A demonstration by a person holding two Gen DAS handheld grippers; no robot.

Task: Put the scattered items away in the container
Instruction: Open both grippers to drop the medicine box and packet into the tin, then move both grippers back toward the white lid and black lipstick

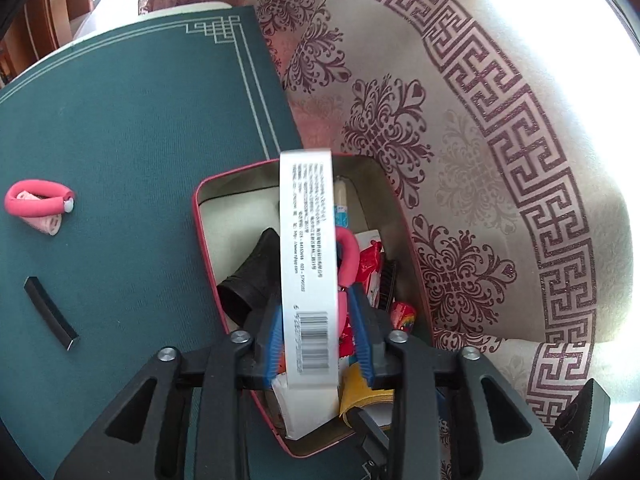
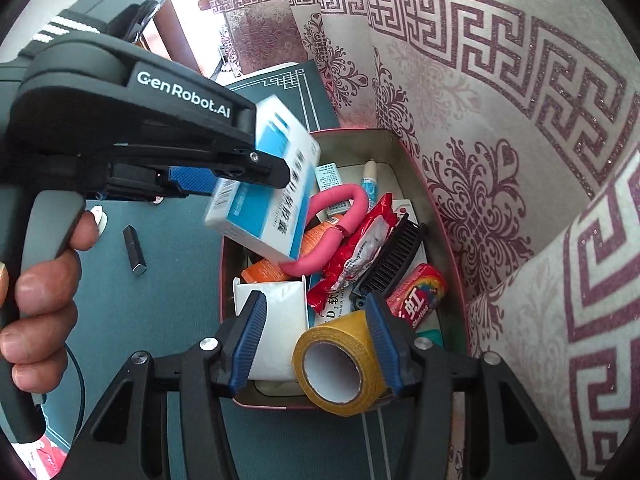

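Note:
My left gripper [image 1: 316, 332] is shut on a white and blue medicine box [image 1: 307, 264] and holds it above the red-rimmed tin [image 1: 199, 216]; the box [image 2: 268, 188] and the gripper [image 2: 224, 180] also show in the right wrist view. My right gripper [image 2: 320, 344] is open over the near end of the tin [image 2: 448, 240], with a yellow tape roll [image 2: 340, 360] lying between its fingers. The tin holds a pink foam curler [image 2: 344, 220], a red packet [image 2: 360, 248], a black comb [image 2: 392, 264] and other small items. A pink curler [image 1: 38, 200] and a black bar [image 1: 50, 312] lie on the green mat [image 1: 140, 120].
A patterned cream and maroon cloth [image 1: 500, 160] covers the surface to the right of the tin and rises behind it. A small white object [image 2: 100, 216] lies on the mat near the black bar [image 2: 135, 250]. A wooden chair [image 1: 48, 12] stands beyond the mat.

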